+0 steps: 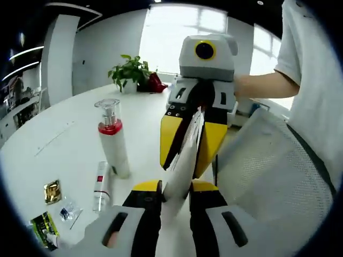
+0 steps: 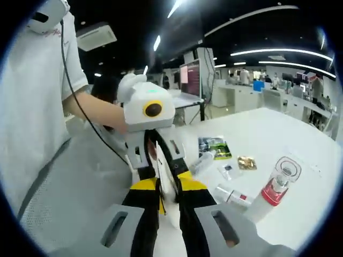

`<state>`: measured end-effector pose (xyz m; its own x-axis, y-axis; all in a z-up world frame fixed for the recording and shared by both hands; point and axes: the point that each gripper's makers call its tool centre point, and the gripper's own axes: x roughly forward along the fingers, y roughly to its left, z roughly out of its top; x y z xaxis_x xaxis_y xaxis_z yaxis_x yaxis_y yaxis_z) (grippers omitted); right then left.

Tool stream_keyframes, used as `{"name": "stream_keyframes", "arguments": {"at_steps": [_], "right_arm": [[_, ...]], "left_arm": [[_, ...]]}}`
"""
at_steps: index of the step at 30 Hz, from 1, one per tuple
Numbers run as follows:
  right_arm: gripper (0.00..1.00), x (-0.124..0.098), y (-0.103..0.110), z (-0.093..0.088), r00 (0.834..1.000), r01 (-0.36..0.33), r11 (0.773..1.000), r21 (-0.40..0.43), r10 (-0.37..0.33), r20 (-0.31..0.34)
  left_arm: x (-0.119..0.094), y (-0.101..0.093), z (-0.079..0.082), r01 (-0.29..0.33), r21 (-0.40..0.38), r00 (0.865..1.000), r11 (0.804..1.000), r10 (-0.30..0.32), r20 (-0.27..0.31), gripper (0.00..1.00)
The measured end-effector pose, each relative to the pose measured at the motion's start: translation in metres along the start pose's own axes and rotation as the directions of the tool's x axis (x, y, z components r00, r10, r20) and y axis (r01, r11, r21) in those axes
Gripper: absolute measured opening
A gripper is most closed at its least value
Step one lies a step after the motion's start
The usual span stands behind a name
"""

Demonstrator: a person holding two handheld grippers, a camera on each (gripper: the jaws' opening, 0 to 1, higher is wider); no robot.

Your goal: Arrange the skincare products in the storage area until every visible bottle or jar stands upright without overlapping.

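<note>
Both hand-held grippers met over the near edge of the white surface, each pinching the same thin, flat white packet from opposite ends. In the left gripper view, the left hand-held gripper rose from six o'clock with its yellow-tipped jaws pressed onto the packet's lower end, while the right hand-held gripper came down from twelve o'clock and clamped the upper part. The right gripper view showed the same grip mirrored: the right hand-held gripper at six o'clock, the left hand-held gripper just above it.

On the surface, a white pump bottle with a red collar stood upright at about nine o'clock in the left gripper view. A small tube lay on its side just beside the bottle's base, so that item was not yet upright. Several sachets lay flat near eight o'clock, and a potted plant stood far off near eleven o'clock.

The packet was slender and looked slippery; with two grips pulling on it, it could bend, tear or slide out if either side twisted or eased too soon. It hung off the surface's edge, so a drop might land on the mesh chair below. Swinging toward the bottle could knock it over.
</note>
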<state>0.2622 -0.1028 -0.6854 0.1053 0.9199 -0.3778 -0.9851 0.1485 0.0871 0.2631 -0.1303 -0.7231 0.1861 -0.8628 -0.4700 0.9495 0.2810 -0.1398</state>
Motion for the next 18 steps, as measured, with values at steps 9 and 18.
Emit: {"name": "stream_keyframes", "arguments": {"at_steps": [9, 18], "right_arm": [[0.16, -0.001, -0.026, 0.003, 0.998, 0.058, 0.998, 0.023, -0.059, 0.021], [0.21, 0.001, -0.062, 0.011, 0.988, 0.151, 0.988, 0.042, -0.153, 0.038]], "left_arm": [[0.006, 0.020, 0.007, -0.009, 0.002, 0.999, 1.000, 0.009, 0.033, 0.14], [0.013, 0.052, 0.017, -0.021, 0.014, 0.998, 1.000, 0.020, 0.056, 0.14]]}}
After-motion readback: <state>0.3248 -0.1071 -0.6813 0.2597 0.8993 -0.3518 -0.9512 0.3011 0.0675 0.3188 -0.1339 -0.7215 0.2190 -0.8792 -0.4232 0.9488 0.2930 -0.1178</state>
